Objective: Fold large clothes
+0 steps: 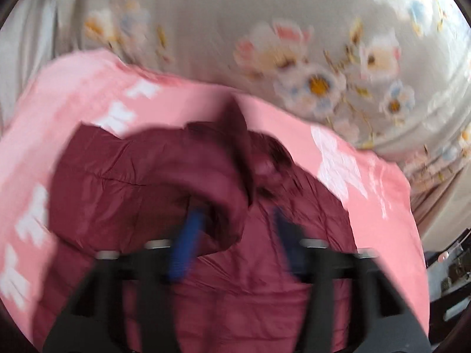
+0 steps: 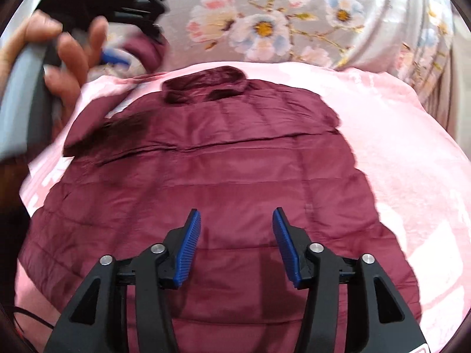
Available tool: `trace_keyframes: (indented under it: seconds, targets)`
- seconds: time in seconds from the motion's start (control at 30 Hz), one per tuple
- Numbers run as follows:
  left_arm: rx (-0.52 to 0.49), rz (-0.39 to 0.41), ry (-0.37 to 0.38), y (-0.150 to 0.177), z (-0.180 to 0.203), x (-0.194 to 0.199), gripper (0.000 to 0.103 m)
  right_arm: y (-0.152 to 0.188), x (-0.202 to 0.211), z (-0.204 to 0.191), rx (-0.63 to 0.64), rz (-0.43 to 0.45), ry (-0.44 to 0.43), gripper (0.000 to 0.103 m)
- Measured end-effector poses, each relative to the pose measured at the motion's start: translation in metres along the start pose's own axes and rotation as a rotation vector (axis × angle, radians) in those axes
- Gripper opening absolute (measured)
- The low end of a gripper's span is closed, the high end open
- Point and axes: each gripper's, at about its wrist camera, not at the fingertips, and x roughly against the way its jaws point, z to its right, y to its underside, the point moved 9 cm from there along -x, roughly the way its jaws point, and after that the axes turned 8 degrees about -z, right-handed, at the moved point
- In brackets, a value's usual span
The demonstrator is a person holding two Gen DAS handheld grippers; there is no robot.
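Note:
A maroon quilted jacket (image 2: 206, 161) lies spread flat on a pink blanket (image 2: 397, 147), its collar (image 2: 206, 85) at the far end. My right gripper (image 2: 237, 211) hovers over the jacket's lower part, open, with nothing between its blue pads. In the left wrist view, which is blurred, my left gripper (image 1: 238, 214) has its jaws apart over the jacket (image 1: 265, 264). A raised sleeve (image 1: 176, 170) drapes over the left finger's tip and hides it. In the right wrist view a hand (image 2: 73, 47) holds that gripper at the far left, with maroon cloth (image 2: 147, 50) at its tip.
The pink blanket (image 1: 73, 94) has white patterns and lies on a grey floral bed cover (image 2: 265, 29) that rises behind it. A red cable (image 2: 29, 317) shows at the lower left. Dark furniture (image 1: 450, 270) stands beyond the blanket's right edge.

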Motion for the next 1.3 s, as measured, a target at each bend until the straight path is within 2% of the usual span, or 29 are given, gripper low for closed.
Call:
trace_keyframes:
  seconds: [0.1, 0.13, 0.27, 0.33, 0.43, 0.53, 0.67, 0.8, 0.87, 0.9, 0.93, 1.0, 1.07, 1.13, 1.2, 1.3]
  targets:
    - [0.011, -0.016, 0.051, 0.017, 0.008, -0.009, 0.078, -0.01, 0.001, 0.018, -0.025, 0.006, -0.004, 0.054]
    - [0.021, -0.016, 0.073, 0.02, 0.004, -0.008, 0.079, -0.017, 0.0, 0.023, -0.03, 0.012, -0.01, 0.058]
    - [0.132, 0.022, 0.17, 0.016, -0.044, 0.012, 0.088, -0.045, -0.012, 0.031, -0.044, 0.014, -0.049, 0.062]
    - [0.184, 0.042, 0.149, 0.018, -0.078, 0.022, 0.088, -0.065, -0.023, 0.03, -0.066, 0.015, -0.082, 0.062]
    - [0.286, 0.059, 0.073, 0.017, -0.14, 0.026, 0.088, -0.09, -0.042, 0.022, -0.093, 0.009, -0.139, 0.062]
    - [0.365, 0.044, 0.006, 0.023, -0.187, 0.018, 0.087, -0.114, -0.068, 0.012, -0.1, -0.005, -0.162, 0.062]
    - [0.41, 0.01, -0.036, 0.038, -0.219, 0.003, 0.087, -0.132, -0.106, 0.001, -0.16, -0.074, -0.22, 0.062]
    - [0.435, -0.013, -0.029, 0.052, -0.235, -0.006, 0.087, -0.136, -0.141, -0.009, -0.21, -0.147, -0.242, 0.061]
    - [0.444, -0.026, 0.001, 0.055, -0.236, -0.009, 0.084, -0.138, -0.154, -0.014, -0.237, -0.166, -0.282, 0.033]
    - [0.456, -0.042, 0.04, 0.056, -0.236, -0.012, 0.081, -0.14, -0.156, -0.016, -0.238, -0.175, -0.297, 0.001]
    - [0.469, -0.057, 0.076, 0.057, -0.235, -0.015, 0.081, -0.145, -0.154, -0.017, -0.244, -0.163, -0.31, 0.001]
    - [0.502, -0.076, 0.137, 0.056, -0.235, -0.017, 0.081, -0.164, -0.135, -0.011, -0.241, -0.077, -0.294, 0.001]
    - [0.518, -0.08, 0.164, 0.053, -0.236, -0.018, 0.081, -0.19, -0.106, 0.003, -0.214, 0.032, -0.237, 0.001]
    - [0.535, -0.088, 0.179, 0.049, -0.237, -0.02, 0.081, -0.205, -0.084, 0.017, -0.195, 0.099, -0.189, 0.001]
    - [0.558, -0.101, 0.189, 0.045, -0.235, -0.025, 0.081, -0.214, -0.07, 0.033, -0.19, 0.139, -0.145, 0.001]
    - [0.587, -0.126, 0.216, 0.043, -0.229, -0.035, 0.08, -0.217, -0.063, 0.052, -0.172, 0.147, -0.102, 0.001]
